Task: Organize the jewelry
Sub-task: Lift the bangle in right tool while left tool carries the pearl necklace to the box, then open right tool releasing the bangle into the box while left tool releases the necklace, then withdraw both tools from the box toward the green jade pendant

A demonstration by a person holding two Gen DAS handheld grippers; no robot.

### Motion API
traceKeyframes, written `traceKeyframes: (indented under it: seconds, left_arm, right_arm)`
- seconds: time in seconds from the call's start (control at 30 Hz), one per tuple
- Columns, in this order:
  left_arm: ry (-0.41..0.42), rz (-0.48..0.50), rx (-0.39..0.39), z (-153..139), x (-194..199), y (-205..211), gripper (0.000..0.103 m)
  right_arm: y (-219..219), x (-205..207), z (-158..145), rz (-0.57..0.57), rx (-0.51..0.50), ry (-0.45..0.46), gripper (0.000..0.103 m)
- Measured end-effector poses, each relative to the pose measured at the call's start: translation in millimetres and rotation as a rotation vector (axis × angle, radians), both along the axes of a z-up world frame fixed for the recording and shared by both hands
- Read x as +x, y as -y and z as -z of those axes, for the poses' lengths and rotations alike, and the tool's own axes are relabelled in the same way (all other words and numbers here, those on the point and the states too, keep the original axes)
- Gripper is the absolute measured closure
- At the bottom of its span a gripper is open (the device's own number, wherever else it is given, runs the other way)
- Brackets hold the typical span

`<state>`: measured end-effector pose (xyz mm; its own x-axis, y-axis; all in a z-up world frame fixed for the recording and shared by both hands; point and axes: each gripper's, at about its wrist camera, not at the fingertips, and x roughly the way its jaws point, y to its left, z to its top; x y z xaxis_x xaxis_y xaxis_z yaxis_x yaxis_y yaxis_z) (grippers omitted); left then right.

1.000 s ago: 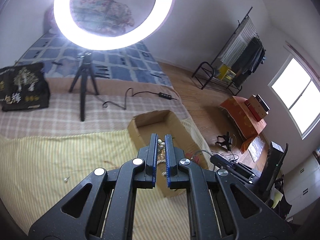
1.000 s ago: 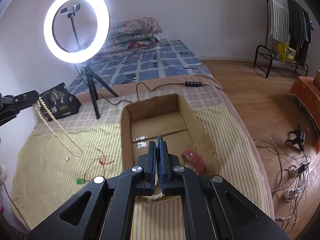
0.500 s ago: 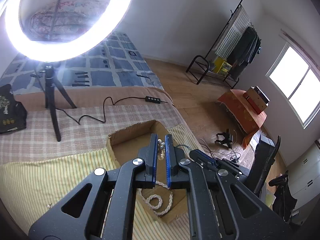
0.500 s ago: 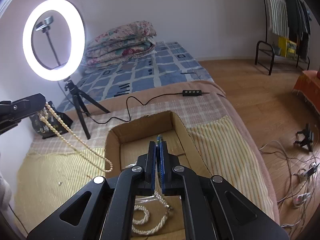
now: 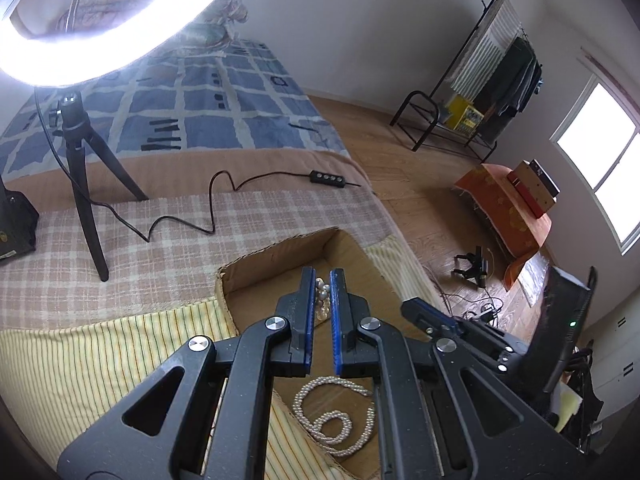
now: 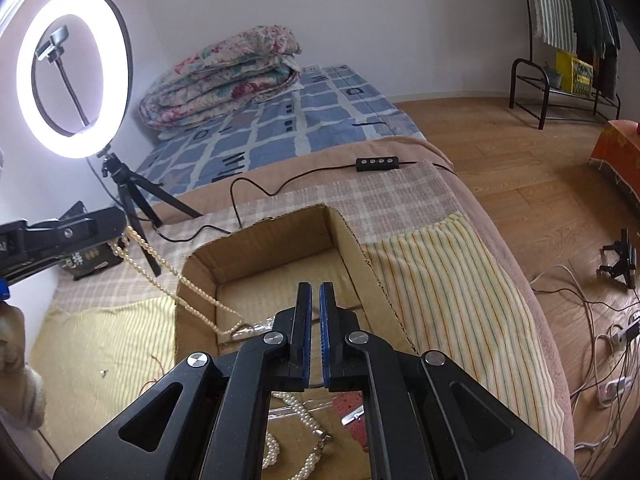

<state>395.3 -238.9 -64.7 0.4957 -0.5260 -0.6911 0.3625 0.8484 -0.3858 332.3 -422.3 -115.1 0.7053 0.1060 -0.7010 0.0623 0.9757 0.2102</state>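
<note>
Left wrist view: the left gripper (image 5: 321, 280) has moved over the box (image 5: 276, 254); its jaws grip the pearl necklace (image 5: 322, 300), a coil of pearls now lying on the box floor. Right wrist view: the right gripper (image 6: 315, 294) hangs over the box (image 6: 340, 236), jaws now slightly parted and apparently empty; the strand (image 6: 176, 276) drapes over the rim, a second ago still outside. Lowering is well advanced; release remains.

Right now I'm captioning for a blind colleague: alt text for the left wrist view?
The left gripper pinches a pearl necklace over a cardboard box on a bed; more pearls lie coiled in the box. A ring light glows upper left.
</note>
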Motion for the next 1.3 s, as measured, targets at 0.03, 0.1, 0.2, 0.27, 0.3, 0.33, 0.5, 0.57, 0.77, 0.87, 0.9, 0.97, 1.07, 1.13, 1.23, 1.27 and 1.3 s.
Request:
traceKeyframes:
  seconds: [0.03,0.1,0.2,0.27,0.3,0.33,0.5,0.57,0.77,0.87,0.9,0.97,1.07,1.13,1.23,1.27,1.3]
  left_arm:
    - [-0.006,0.004,0.006,3,1,0,0.098]
    - [-0.012,-0.005,0.019,6,3,-1,0.098]
    - [-0.027,-0.016,0.029,10,6,-4,0.077]
    - [-0.011,-0.029,0.028,9,4,-9,0.063]
    - [-0.006,-0.032,0.033,9,3,-10,0.063]
    - [-0.005,-0.034,0.035,8,2,-12,0.063]
    - [0.001,-0.045,0.039,4,-4,-21,0.063]
    - [0.008,-0.043,0.046,1,-9,-25,0.063]
    - [0.050,-0.046,0.079,-17,-28,-43,0.063]
    - [0.068,-0.055,0.092,-26,-39,-56,0.063]
    - [0.073,-0.059,0.092,-29,-42,-60,0.063]
    - [0.089,-0.069,0.094,-35,-52,-71,0.063]
    - [0.112,-0.065,0.116,-42,-66,-84,0.063]
    - [0.123,-0.043,0.134,-44,-76,-93,0.063]
    - [0.142,-0.001,0.151,-47,-92,-106,0.063]
    - [0.150,0.004,0.162,-47,-99,-112,0.063]
    - [0.153,0.008,0.167,-46,-103,-116,0.063]
  right_arm:
    - [0,0,0,0.005,-0.005,-0.001,0.100]
    - [0,1,1,0.002,-0.004,-0.005,0.100]
    - [-2,0,2,0.009,-0.029,-0.020,0.081]
    - [-3,1,2,0.013,-0.038,-0.016,0.061]
    - [-3,0,2,0.016,-0.042,-0.013,0.059]
    - [-4,-1,2,0.019,-0.049,-0.013,0.059]
    - [-5,-7,-2,0.038,-0.069,-0.014,0.049]
    - [-4,-9,-4,0.046,-0.072,-0.010,0.043]
    - [-10,-25,-19,0.051,-0.109,0.006,0.032]
    - [-17,-33,-30,0.042,-0.126,0.022,0.026]
    - [-18,-34,-31,0.040,-0.129,0.026,0.025]
    - [-24,-41,-38,0.030,-0.140,0.034,0.025]
    - [-34,-51,-43,0.002,-0.140,0.031,0.024]
    - [-39,-61,-44,-0.019,-0.130,0.027,0.024]
    - [-48,-80,-44,-0.053,-0.110,0.021,0.024]
    - [-52,-85,-43,-0.065,-0.108,0.023,0.024]
    - [-56,-94,-43,-0.081,-0.109,0.027,0.024]
